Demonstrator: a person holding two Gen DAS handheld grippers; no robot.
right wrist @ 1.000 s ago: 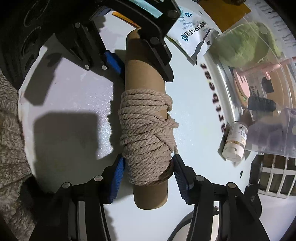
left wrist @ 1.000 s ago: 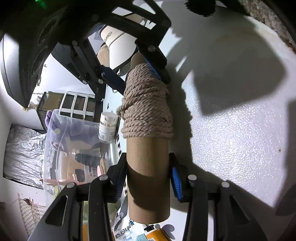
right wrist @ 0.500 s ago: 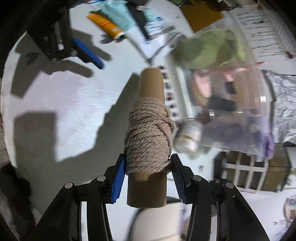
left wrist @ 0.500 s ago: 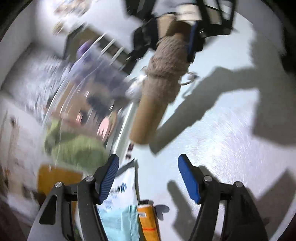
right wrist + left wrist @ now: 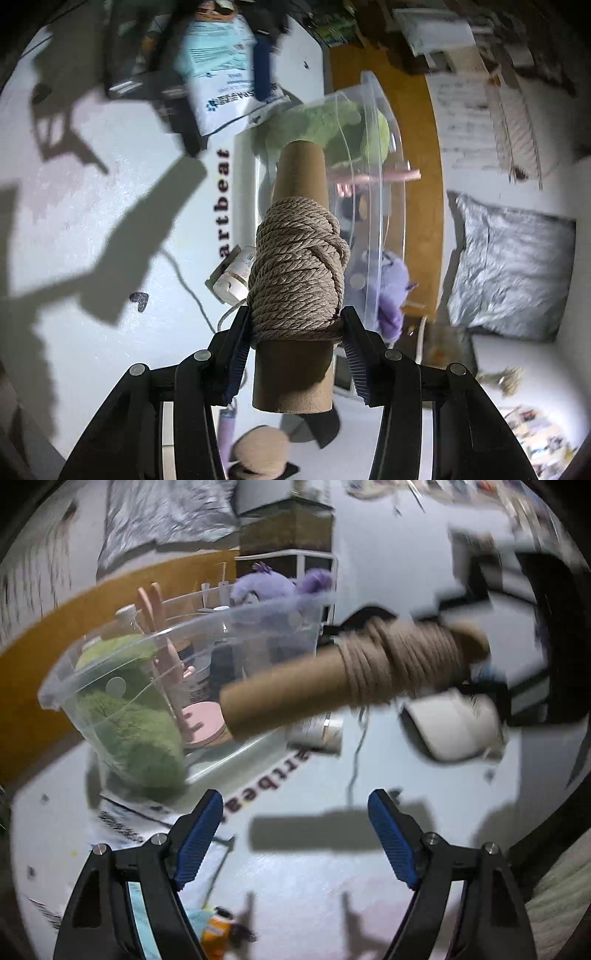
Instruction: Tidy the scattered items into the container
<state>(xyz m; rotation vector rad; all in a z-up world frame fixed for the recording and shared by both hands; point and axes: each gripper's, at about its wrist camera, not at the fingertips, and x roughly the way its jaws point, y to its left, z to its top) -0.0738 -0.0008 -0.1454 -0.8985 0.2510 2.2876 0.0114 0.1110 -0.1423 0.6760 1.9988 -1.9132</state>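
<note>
A cardboard tube (image 5: 301, 173) wound with beige rope (image 5: 295, 266) is off the white table, with my right gripper (image 5: 295, 347) shut on its roped end. Its free end points at the clear plastic container (image 5: 380, 110). In the left wrist view the tube (image 5: 288, 698) hangs level in front of the container (image 5: 177, 635), which holds a green plush (image 5: 140, 731), a purple plush (image 5: 266, 587) and a pink wooden stand (image 5: 203, 723). My left gripper (image 5: 295, 834) is below the tube and apart from it. Its jaws are opening with nothing between them.
On the table lie a small white bottle (image 5: 317, 731) beside the container, a white cup (image 5: 450, 727), a blue-and-white pouch (image 5: 221, 62) and an orange tube (image 5: 218, 930). A yarn ball (image 5: 258, 454) sits below my right gripper. A silver cushion (image 5: 509, 273) lies beyond the container.
My left gripper let go of the tube, opened, rose and rolled away from it. The right gripper kept its grip and lifted the tube off the table toward the container.
</note>
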